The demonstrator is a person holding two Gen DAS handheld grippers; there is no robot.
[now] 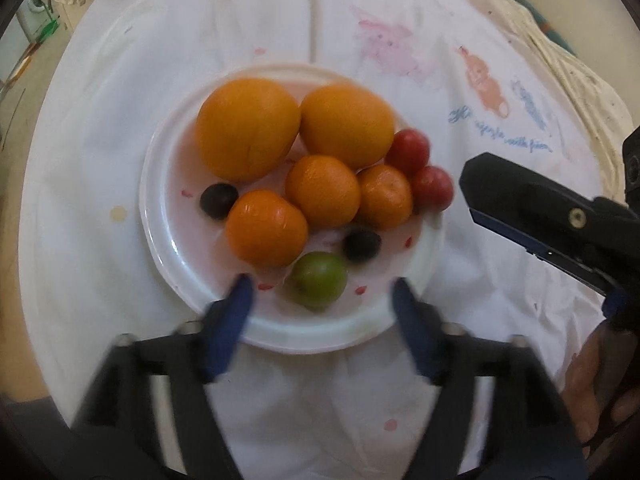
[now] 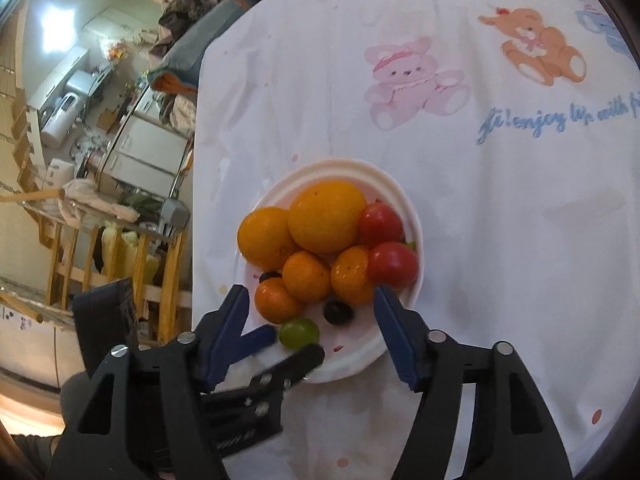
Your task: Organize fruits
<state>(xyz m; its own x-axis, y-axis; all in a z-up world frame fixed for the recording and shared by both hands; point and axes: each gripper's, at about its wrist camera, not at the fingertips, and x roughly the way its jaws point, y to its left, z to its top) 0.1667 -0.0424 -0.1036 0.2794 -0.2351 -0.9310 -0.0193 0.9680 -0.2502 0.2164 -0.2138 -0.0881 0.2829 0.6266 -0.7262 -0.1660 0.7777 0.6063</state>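
Note:
A white plate [image 1: 160,208] holds two large oranges [image 1: 248,128], three small mandarins [image 1: 322,190], two red plums [image 1: 408,150], two dark plums [image 1: 218,199] and a green plum [image 1: 319,283]. My left gripper [image 1: 320,284] is open, its blue fingers either side of the green plum at the plate's near rim. My right gripper [image 2: 308,300] is open and empty above the plate [image 2: 412,208], over the mandarins [image 2: 306,276] and green plum [image 2: 299,332]. It also shows in the left wrist view [image 1: 532,216], to the right of the plate.
A white cloth [image 2: 480,240] with printed bears and blue lettering covers the table. The table's left edge [image 2: 196,200] drops off to a cluttered room with wooden shelves. Small red stains dot the cloth and plate.

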